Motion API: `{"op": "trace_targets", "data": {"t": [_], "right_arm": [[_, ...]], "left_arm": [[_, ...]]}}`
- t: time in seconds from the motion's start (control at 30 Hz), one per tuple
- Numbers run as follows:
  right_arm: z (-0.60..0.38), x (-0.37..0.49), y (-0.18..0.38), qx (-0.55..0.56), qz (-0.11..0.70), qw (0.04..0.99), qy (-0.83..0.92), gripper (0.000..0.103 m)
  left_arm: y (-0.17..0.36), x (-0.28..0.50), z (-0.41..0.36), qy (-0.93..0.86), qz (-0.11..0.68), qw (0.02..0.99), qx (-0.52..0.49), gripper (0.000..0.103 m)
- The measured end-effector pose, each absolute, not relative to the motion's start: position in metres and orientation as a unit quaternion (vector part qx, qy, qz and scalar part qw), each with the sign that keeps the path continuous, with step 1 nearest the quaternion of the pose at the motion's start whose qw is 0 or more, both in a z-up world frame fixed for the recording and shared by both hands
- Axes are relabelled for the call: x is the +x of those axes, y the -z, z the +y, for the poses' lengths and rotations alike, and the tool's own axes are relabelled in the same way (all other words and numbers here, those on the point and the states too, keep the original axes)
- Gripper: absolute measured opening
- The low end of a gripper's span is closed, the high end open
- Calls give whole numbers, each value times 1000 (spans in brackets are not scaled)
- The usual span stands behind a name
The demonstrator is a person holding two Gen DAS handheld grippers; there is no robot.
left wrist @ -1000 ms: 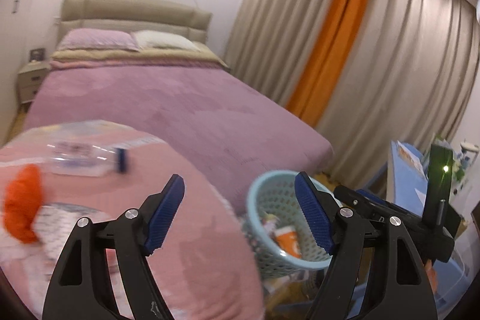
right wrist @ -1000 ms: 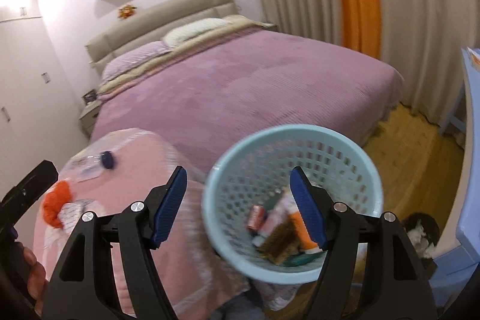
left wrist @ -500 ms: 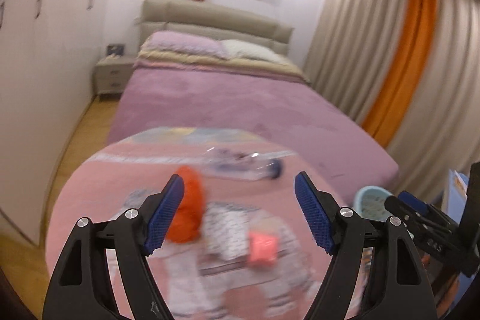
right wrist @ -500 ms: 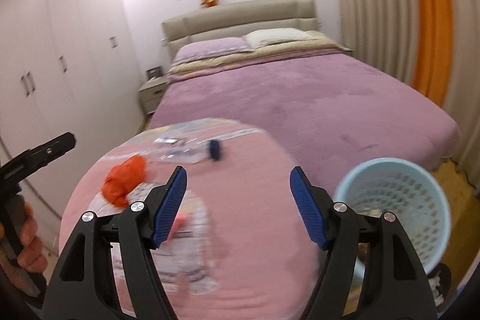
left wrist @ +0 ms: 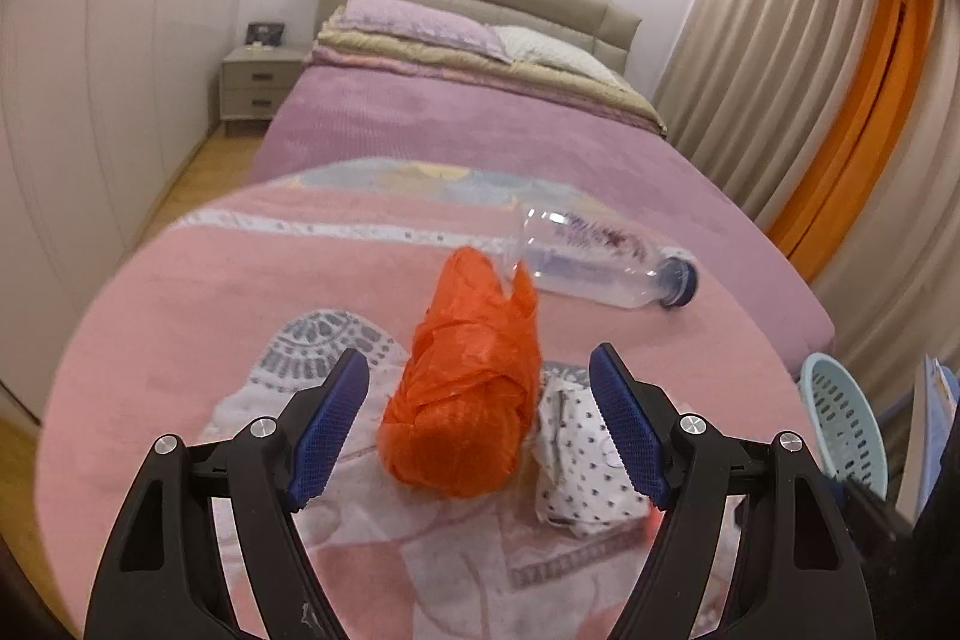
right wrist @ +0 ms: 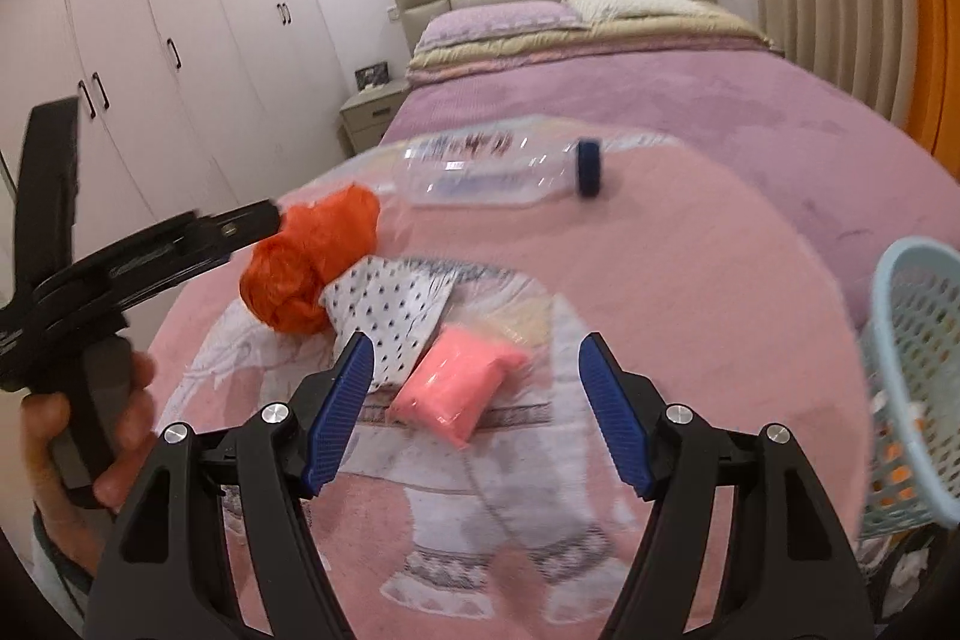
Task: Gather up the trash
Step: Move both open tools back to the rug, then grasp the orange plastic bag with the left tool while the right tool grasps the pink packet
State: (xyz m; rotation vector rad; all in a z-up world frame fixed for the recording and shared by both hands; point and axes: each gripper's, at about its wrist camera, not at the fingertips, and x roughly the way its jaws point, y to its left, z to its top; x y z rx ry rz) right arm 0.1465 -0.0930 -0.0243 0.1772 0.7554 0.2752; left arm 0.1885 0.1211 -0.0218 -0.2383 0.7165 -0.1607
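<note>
4 pieces of trash lie uncollected on the round pink table [left wrist: 180, 292]: a crumpled orange plastic bag [left wrist: 465, 388], a crumpled white dotted wrapper [left wrist: 576, 454] touching its right side, a pink packet [right wrist: 459, 385] just beside the wrapper, and a clear plastic bottle [left wrist: 600, 262] with a blue cap lying on its side farther back. The light blue basket [right wrist: 918, 376] stands off the table's right edge, and some colored bits show through its mesh, so part of the job looks done, though how much is hard to tell.

The left gripper [left wrist: 480, 421] hovers with its jaws spread wide on either side of the orange bag, grasping nothing; the bag looks like its next pick. The right gripper [right wrist: 474, 406] is likewise spread and empty, lined up on the pink packet. By this reading, 4 items remain, with the bottle and dotted wrapper left for after these 2
</note>
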Motion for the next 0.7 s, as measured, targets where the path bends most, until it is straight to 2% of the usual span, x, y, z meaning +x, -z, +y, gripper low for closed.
{"op": "trace_targets", "data": {"t": [0.3,0.57,0.7], "right_arm": [[-79,157,37,75,389,909,-128,67],[-64,162,42,28,402,908,-113,67],[-64,163,45,28,409,906,-110,66]], "left_arm": [[51,201,129,83,362,916,-153,75],[52,202,122,82,363,919,-132,74],[53,202,119,78,366,919,-125,71]]}}
